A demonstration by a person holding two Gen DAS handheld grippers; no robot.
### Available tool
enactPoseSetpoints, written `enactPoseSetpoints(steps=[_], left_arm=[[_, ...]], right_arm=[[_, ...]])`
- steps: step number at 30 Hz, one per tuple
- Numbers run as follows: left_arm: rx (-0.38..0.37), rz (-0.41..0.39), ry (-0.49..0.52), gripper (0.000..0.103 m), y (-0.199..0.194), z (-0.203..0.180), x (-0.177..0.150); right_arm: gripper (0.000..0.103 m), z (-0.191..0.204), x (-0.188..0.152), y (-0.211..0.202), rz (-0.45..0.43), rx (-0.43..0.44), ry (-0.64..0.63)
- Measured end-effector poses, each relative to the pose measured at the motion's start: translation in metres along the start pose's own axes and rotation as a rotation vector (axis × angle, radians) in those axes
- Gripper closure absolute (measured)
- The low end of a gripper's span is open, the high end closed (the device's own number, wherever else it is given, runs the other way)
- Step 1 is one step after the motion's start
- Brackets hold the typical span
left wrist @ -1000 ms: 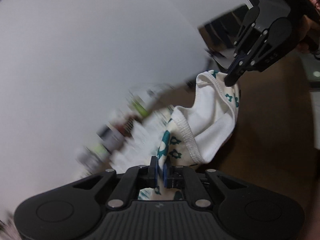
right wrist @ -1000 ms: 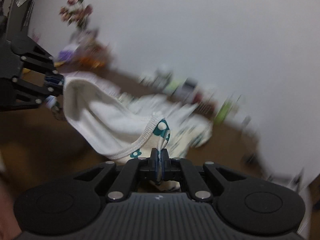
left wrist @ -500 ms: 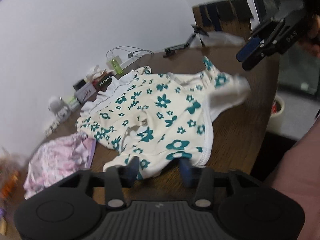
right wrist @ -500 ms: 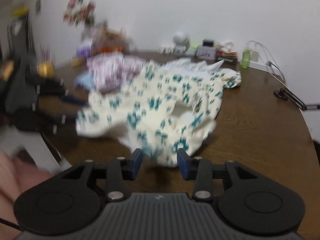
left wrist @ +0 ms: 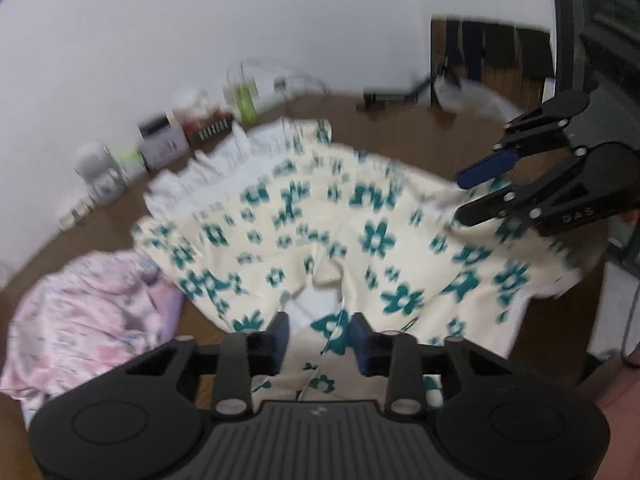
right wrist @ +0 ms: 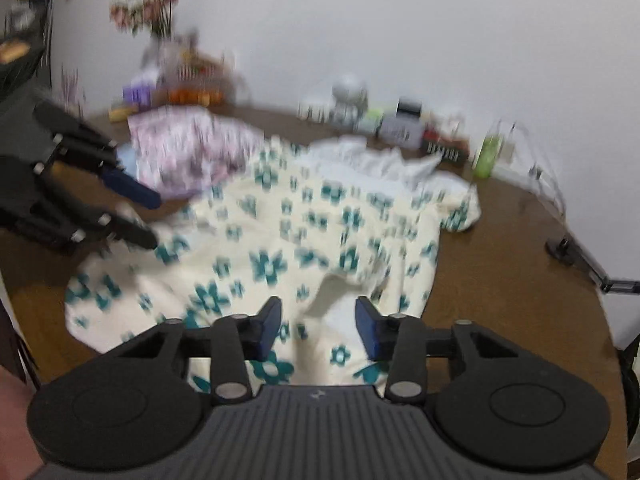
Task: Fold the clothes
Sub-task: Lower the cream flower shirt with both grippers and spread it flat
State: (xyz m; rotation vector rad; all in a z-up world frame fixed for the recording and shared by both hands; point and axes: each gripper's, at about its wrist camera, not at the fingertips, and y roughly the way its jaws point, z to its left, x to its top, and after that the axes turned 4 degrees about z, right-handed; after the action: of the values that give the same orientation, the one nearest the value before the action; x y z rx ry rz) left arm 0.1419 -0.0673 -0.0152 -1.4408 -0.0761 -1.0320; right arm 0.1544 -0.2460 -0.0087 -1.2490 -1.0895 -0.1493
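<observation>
A cream garment (left wrist: 360,232) printed with teal flowers lies spread over the middle of the brown wooden table (left wrist: 400,120), its white frilled edge (left wrist: 208,168) turned toward the wall at about 11 o'clock in the left wrist view. A rumpled pink garment (left wrist: 84,320) sits just beside it, at 8 o'clock.

The left gripper (left wrist: 320,338) hangs low over the near hem, angled downward. Its blue-padded jaws stand apart and are closing; printed cloth lies under and between them, though the pads are not pressing on it. Motion blur smears the fabric, so its finer folds cannot be made out.

The right gripper (right wrist: 318,326) sits over the opposite near edge of the same garment (right wrist: 304,240), jaws likewise parted and closing, with a soft hump of cloth between them — not pinched. In the left wrist view it shows at 2 o'clock (left wrist: 476,192), above the garment's right corner.

Along the wall, from 10 to 12 o'clock, stand small boxes (left wrist: 164,144), a green bottle (left wrist: 245,100) and a white bottle (left wrist: 94,164). From the right wrist view, pink flowers (right wrist: 144,0) rise at 11 o'clock.
</observation>
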Motion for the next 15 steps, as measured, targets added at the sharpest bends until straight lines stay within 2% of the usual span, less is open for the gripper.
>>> enactPoseSetpoints(steps=[2,7,9,11,12,13,15], left_arm=[[-0.024,0.042,0.005,0.082,0.016,-0.001,-0.002],[-0.044,0.045,0.036,0.08,0.012,-0.002,-0.003],[-0.042,0.023,0.015,0.079,0.004,0.005,-0.001],[-0.017,0.0,-0.061,0.07,-0.002,0.019,0.002],[0.005,-0.009,-0.104,0.053,-0.003,0.027,0.004],[0.043,-0.008,-0.146,0.043,-0.002,0.035,0.005],[0.078,0.021,-0.174,0.043,0.004,0.042,0.005]], right_arm=[[0.076,-0.007,-0.009,0.012,0.063,0.005,0.02],[0.076,-0.025,-0.023,0.005,0.118,0.03,0.091],[0.075,-0.031,-0.02,-0.003,0.109,0.057,0.129],[0.074,-0.039,-0.014,-0.011,0.063,0.062,0.159],[0.07,-0.042,-0.01,-0.013,0.047,0.041,0.159],[0.066,-0.045,-0.006,-0.012,0.036,0.018,0.156],[0.064,-0.049,0.0,-0.002,0.051,-0.013,0.149]])
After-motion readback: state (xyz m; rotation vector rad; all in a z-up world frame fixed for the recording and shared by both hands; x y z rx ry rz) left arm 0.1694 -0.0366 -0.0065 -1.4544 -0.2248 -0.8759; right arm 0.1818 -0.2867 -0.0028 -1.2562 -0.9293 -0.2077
